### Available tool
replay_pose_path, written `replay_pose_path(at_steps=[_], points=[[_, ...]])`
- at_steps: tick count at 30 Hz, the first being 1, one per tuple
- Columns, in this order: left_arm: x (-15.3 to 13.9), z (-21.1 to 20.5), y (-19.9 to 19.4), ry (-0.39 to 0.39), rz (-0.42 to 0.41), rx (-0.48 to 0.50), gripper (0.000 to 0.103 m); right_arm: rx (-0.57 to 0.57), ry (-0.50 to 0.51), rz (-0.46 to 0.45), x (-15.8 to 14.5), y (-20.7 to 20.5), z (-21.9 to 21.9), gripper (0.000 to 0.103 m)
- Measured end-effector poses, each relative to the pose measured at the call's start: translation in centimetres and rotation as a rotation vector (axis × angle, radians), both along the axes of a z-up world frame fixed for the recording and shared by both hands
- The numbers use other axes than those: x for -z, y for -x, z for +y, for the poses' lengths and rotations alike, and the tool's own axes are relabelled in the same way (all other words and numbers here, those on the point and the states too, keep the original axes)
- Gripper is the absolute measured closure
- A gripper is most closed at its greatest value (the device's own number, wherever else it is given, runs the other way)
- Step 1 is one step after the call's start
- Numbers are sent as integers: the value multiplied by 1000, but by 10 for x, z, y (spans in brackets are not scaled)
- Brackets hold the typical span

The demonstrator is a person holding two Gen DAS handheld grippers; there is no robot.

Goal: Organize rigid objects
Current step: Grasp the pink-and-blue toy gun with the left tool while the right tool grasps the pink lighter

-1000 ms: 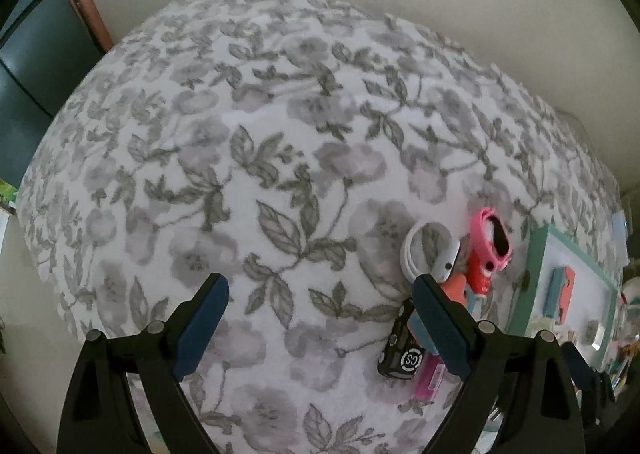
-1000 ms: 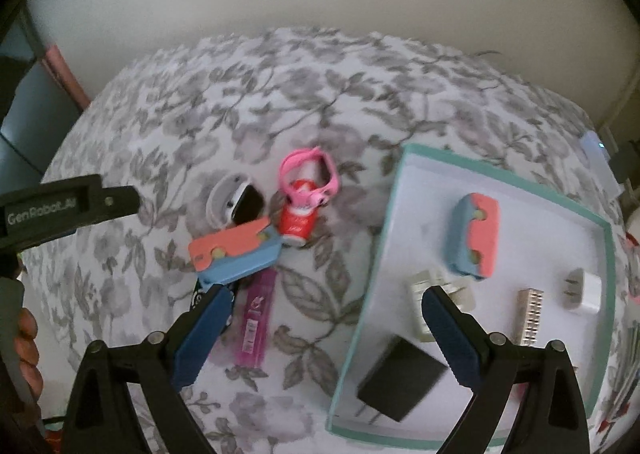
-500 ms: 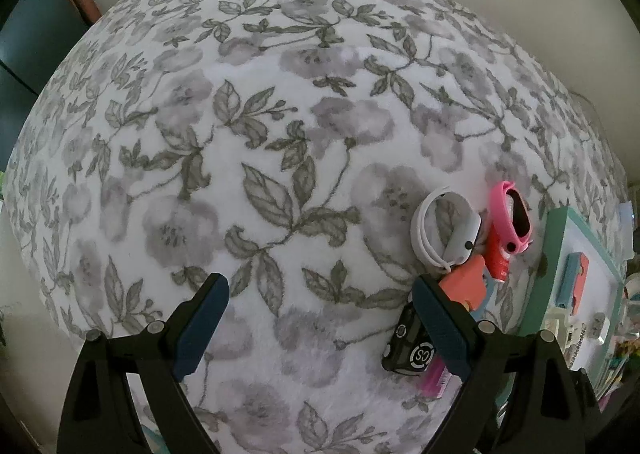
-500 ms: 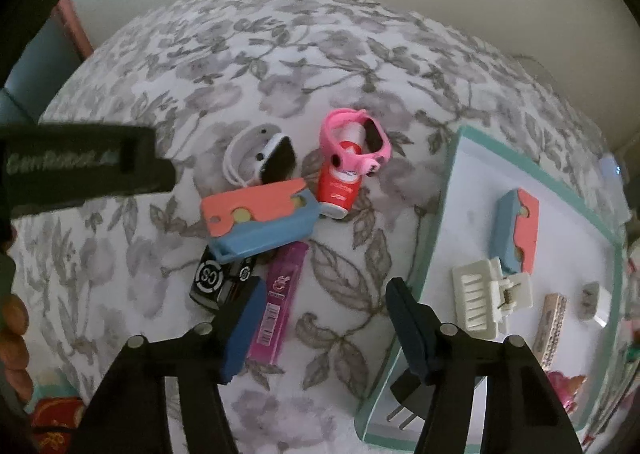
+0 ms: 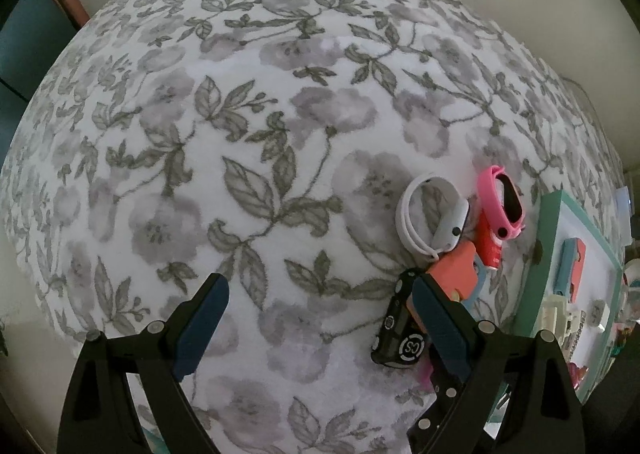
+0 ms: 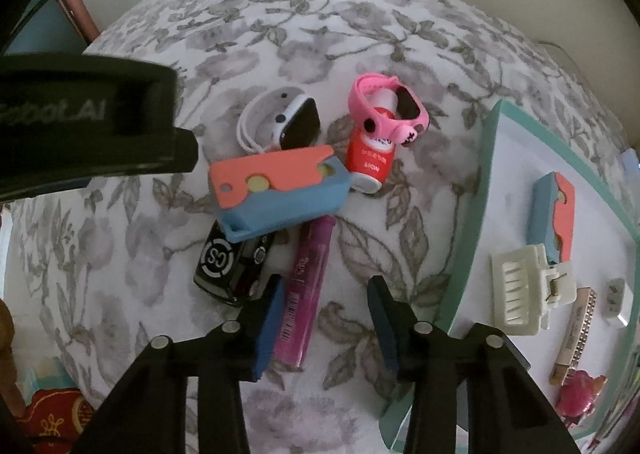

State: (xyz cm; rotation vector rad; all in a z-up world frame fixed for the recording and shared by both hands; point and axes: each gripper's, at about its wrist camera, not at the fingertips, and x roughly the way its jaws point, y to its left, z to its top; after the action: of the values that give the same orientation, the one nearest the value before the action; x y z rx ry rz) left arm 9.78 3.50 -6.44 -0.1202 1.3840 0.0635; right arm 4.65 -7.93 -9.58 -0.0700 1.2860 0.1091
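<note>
A pile of small items lies on the floral cloth: a coral-and-blue box (image 6: 276, 190), a white smartwatch (image 6: 280, 122), a pink watch (image 6: 384, 110) over a red tube (image 6: 366, 162), a black "CS" case (image 6: 230, 266) and a magenta lead case (image 6: 306, 290). My right gripper (image 6: 324, 314) is open, low over the cloth, its jaws around the near end of the magenta case. My left gripper (image 5: 316, 310) is open and empty, left of the pile; its right finger overlaps the black case (image 5: 400, 338). The teal tray (image 6: 472, 238) stands to the right.
The tray holds a second coral-and-blue box (image 6: 554, 214), a white hair claw (image 6: 528, 286), a barrette (image 6: 576, 330) and a white plug (image 6: 616, 290). The left gripper's body (image 6: 80, 122) fills the right view's left side. A wall rises behind the table.
My right gripper has moved down and left from the tray toward the pile, narrowing its jaws around the magenta case. My left gripper has drawn closer to the cloth.
</note>
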Motion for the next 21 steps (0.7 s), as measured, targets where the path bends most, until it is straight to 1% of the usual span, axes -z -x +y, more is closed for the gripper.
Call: replay_pose_path(at_steps=[2,5,7,9,13,16,21], points=[[1,-3,1,10,4,6,10,5,4,8,2,2,-4,69],[0,-8,3,46,0,14,10,23,-21,12,3,2,-14,76],[-2,-16,3,73,-6,35,10,32,-40,13,3,2,-17,79],[-3,-24,4,78,-13,59,10,36,-55,13,4,1,-21,81],[-4,-46,8,40,-35,132,10,61,-106,24,3,-4,-34,82],[0,-57,9,36,-34,164,10,68,-106,23,2,-5,-44,82],[4,-68,9,4,-43,217,11,76,-148,28,3,-8,-55,82]])
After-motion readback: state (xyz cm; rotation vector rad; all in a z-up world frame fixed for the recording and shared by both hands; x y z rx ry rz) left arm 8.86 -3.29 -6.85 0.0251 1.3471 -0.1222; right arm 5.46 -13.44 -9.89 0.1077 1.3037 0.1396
